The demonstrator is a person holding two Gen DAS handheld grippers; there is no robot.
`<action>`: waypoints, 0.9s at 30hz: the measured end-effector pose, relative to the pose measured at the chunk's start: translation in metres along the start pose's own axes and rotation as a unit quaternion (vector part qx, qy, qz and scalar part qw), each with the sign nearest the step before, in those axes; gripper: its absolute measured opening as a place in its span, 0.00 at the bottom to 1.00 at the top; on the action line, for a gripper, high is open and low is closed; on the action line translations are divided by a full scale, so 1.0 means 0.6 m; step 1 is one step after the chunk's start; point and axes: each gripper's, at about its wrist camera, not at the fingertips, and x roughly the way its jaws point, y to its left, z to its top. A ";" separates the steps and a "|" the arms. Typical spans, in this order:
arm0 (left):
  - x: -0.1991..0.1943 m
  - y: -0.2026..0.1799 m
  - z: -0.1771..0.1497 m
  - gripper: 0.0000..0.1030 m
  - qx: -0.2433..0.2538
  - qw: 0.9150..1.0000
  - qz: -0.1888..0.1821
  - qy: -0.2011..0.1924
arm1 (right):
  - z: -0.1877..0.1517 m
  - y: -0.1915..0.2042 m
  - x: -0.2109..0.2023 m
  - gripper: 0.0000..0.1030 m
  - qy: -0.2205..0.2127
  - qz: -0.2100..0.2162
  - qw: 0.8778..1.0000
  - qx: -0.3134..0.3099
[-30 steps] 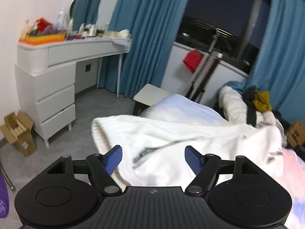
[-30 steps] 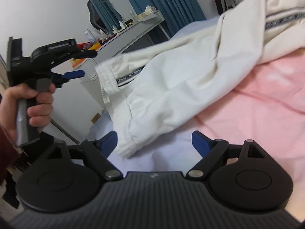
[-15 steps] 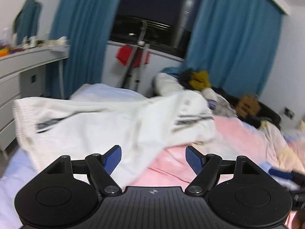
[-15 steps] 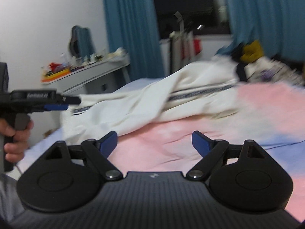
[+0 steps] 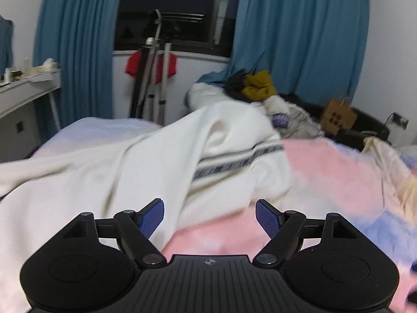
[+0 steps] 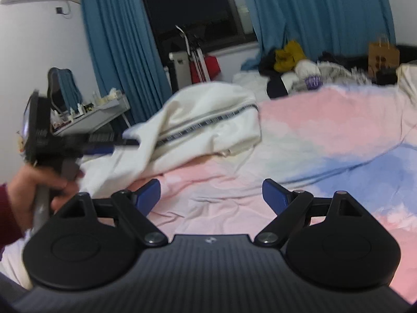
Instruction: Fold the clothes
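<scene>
Now the cream trousers (image 5: 146, 161) sprawl rumpled across the pink bedspread (image 5: 338, 172), soft, light and floppy; best pinched at a hem or waistband. Left gripper (image 5: 209, 215) and right gripper (image 6: 211, 191) both gape wide, empty.

white walls, a dark window (image 5: 169, 7) between blue curtains (image 5: 299, 34), a white dresser (image 5: 23, 91) at left.

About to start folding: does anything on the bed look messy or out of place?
The white garment lies crumpled and bunched on the pink sheet, not spread flat. Behind it, a heap of clothes sits loose at the bed's far edge.
</scene>
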 end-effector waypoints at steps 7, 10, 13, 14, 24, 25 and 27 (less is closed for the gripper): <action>0.173 -0.018 0.071 0.64 0.037 0.996 0.075 -0.010 | 0.001 -0.059 0.050 0.84 0.011 0.017 0.998 0.057; 0.231 -0.014 0.090 0.14 0.044 0.996 0.075 0.015 | -0.009 -0.075 0.082 0.84 0.027 0.018 0.997 0.069; 0.221 -0.016 0.097 0.06 0.038 0.998 0.058 0.010 | -0.016 -0.089 0.112 0.84 0.044 0.021 0.995 0.085; 0.208 -0.017 0.098 0.06 0.037 0.998 0.051 0.003 | -0.017 -0.092 0.118 0.84 0.046 0.024 0.995 0.090; -0.094 -0.057 0.037 0.04 0.096 0.993 -0.062 -0.034 | -0.002 -0.097 0.064 0.84 -0.002 0.025 0.994 0.109; -0.120 -0.061 0.016 0.04 0.103 0.992 -0.071 -0.030 | -0.001 -0.096 0.053 0.84 -0.008 0.023 0.994 0.106; -0.157 -0.059 -0.038 0.04 0.088 0.992 -0.085 -0.016 | 0.003 -0.093 0.030 0.84 -0.018 0.019 0.994 0.103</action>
